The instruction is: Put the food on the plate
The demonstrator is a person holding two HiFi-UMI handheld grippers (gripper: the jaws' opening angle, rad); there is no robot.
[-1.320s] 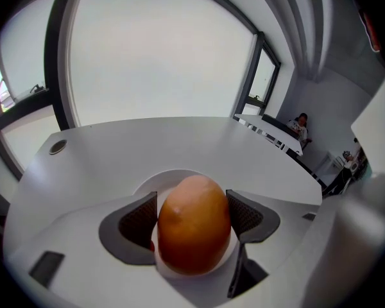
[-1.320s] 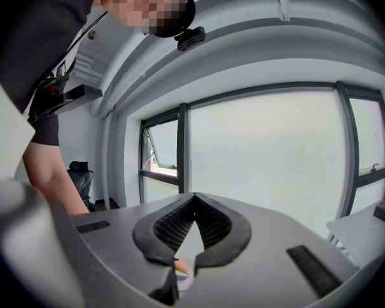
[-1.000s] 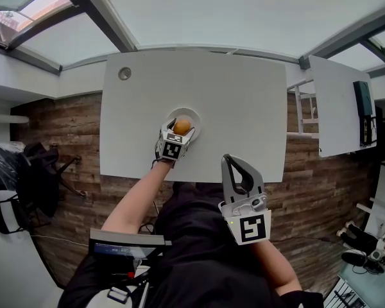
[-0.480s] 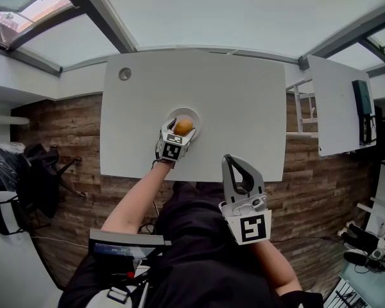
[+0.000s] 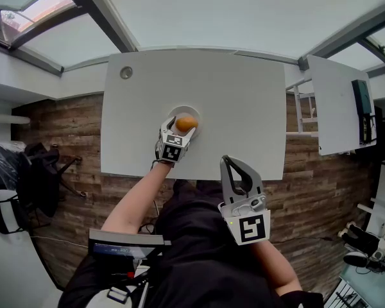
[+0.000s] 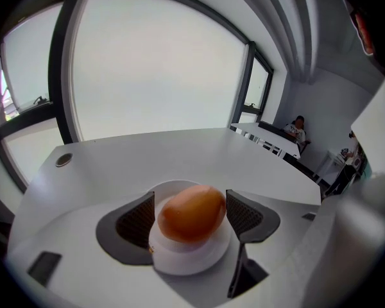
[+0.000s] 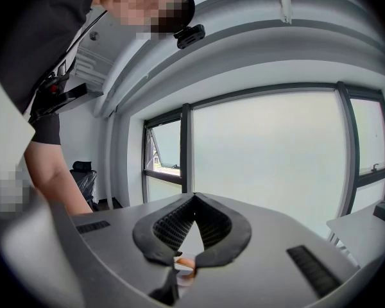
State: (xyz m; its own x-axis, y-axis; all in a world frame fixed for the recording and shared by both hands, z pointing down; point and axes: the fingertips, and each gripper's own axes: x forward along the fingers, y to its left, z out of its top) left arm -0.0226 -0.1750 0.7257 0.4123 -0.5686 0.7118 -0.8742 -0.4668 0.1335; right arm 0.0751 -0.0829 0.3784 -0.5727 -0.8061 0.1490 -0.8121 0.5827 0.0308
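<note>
Head view. Long white rectangular worktop (image 5: 244, 108), with a small round white plate (image 5: 173, 113) near its front edge. An orange-brown, egg-shaped piece of food (image 5: 187, 123) sits on the plate. The left hand-held gripper (image 5: 181, 131) reaches in from the near edge with a jaw on either side of the food. The low, level approach is probably meant to let the food meet the plate without rolling. The right hand-held gripper (image 5: 229, 162) hangs off the worktop in front of the person's torso, well apart from the plate. It looks parked out of the way.

Left gripper view. The food rests in the middle of the plate and covers most of it. Nothing else is on the plate. The jaws are spread and flank the food. A thin gap shows at the pad on this view's left. The other pad is just beside the food or barely touching it; cannot tell which. The grip reads as let go, so the placement looks done bar pulling back.

Right gripper view. The jaws are pressed together at the tips with nothing between them, pointing toward the windows.
</note>
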